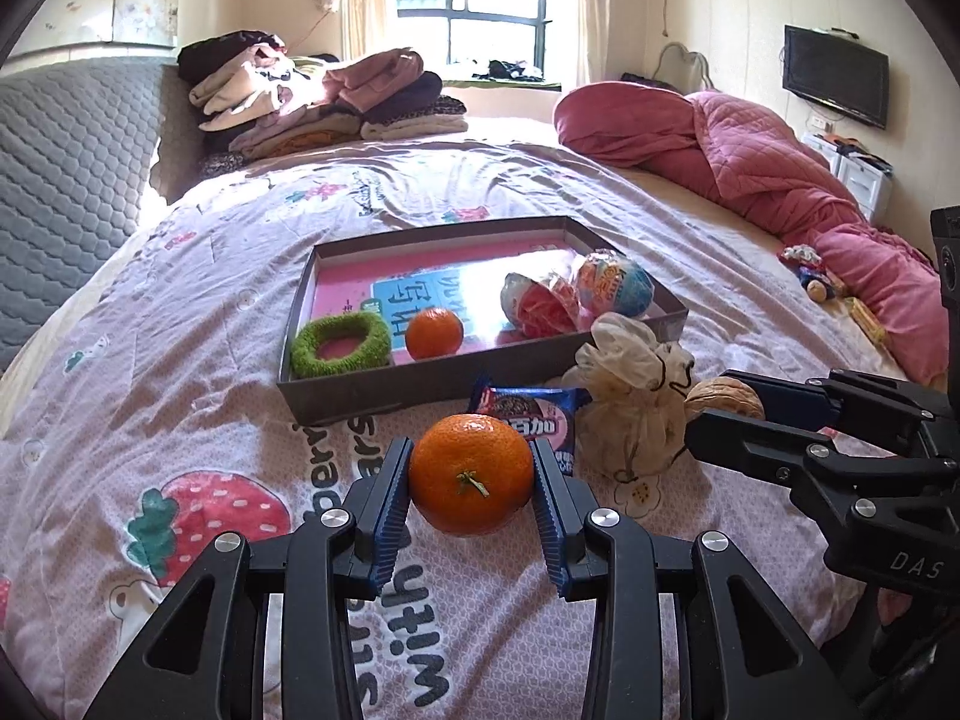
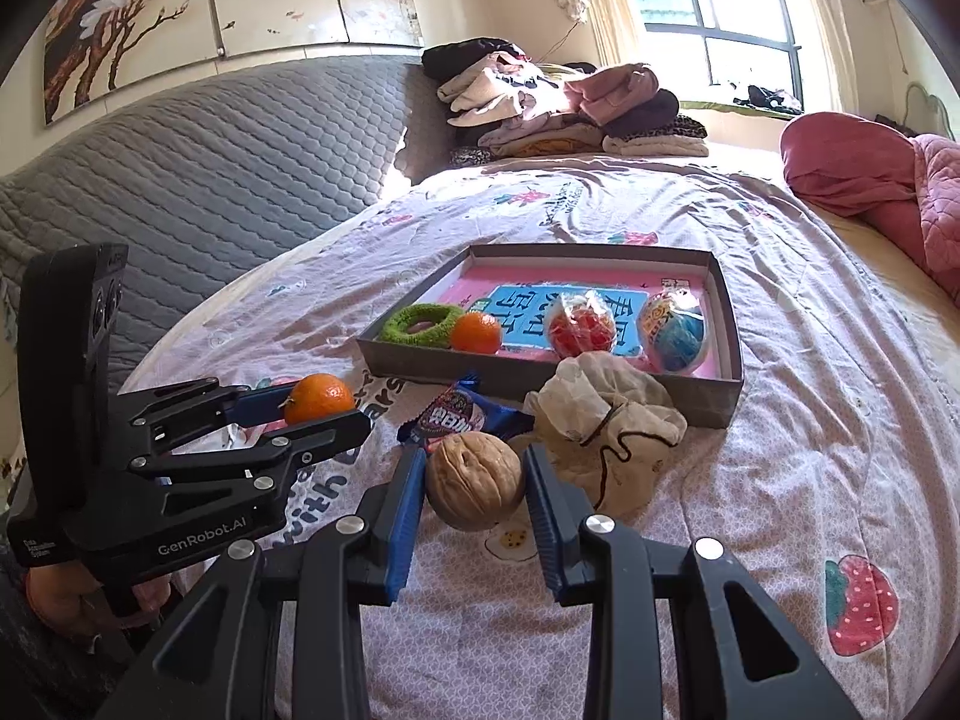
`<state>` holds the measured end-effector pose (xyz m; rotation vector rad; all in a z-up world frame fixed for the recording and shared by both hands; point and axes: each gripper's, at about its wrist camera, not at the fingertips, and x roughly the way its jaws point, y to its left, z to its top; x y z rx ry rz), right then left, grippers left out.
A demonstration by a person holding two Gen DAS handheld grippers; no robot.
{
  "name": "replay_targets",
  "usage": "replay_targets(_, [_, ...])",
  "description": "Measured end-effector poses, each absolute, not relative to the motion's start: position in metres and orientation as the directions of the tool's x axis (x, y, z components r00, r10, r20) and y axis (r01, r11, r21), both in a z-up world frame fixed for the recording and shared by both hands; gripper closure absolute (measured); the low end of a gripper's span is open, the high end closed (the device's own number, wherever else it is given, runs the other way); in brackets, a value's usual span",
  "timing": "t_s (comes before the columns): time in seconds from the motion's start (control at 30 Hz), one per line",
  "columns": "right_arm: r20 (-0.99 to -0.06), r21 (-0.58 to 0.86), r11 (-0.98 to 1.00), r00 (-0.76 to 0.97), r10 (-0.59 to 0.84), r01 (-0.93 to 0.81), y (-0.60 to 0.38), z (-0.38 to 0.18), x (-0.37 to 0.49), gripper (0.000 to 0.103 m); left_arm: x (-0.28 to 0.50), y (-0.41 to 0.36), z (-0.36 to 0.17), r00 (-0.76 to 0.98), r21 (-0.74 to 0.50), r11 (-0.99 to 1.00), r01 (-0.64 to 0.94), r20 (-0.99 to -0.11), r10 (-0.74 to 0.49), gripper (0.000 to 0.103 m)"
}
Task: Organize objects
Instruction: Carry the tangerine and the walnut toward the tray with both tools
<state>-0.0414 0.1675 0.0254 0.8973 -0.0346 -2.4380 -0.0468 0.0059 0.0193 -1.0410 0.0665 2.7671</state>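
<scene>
Tangerine [image 1: 471, 473] sits clamped between the blue pads of the left gripper [image 1: 473, 483], low in the centre of the left wrist view, held just over the patterned bed [image 1: 180, 360]. The right gripper [image 2: 474, 489] pinches a walnut [image 2: 474, 482] the same way, bottom centre of its own view. Just beyond both, a blue snack packet [image 1: 534, 414] and a tied cloth pouch [image 1: 630, 408] lie against the near wall of the grey box [image 1: 384, 387]. Inside that box rest a green ring [image 1: 340, 344], another tangerine [image 1: 434, 333] and two wrapped toy eggs [image 1: 576, 294].
</scene>
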Motion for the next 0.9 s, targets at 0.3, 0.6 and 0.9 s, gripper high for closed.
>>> replay_targets(0.3, [-0.566,0.169,-0.863,-0.67,-0.48,0.476,0.163,0.043,-0.053,0.069,-0.06,0.002,0.039,-0.764,-0.02,-0.98,-0.197,-0.623,0.166,0.064])
replay_targets(0.6, [-0.55,0.149,-0.861,-0.683,-0.48,0.486,0.16,0.052,-0.063,0.069,-0.073,-0.004,0.057,-0.788,-0.013,-0.98,-0.198,-0.592,0.167,0.064])
replay_targets(0.9, [-0.522,0.127,-0.865,-0.708,-0.475,0.486,0.159,0.066,-0.078,0.069,-0.091,-0.015,0.068,-0.806,-0.006,-0.984,-0.181,-0.573,0.152,0.064])
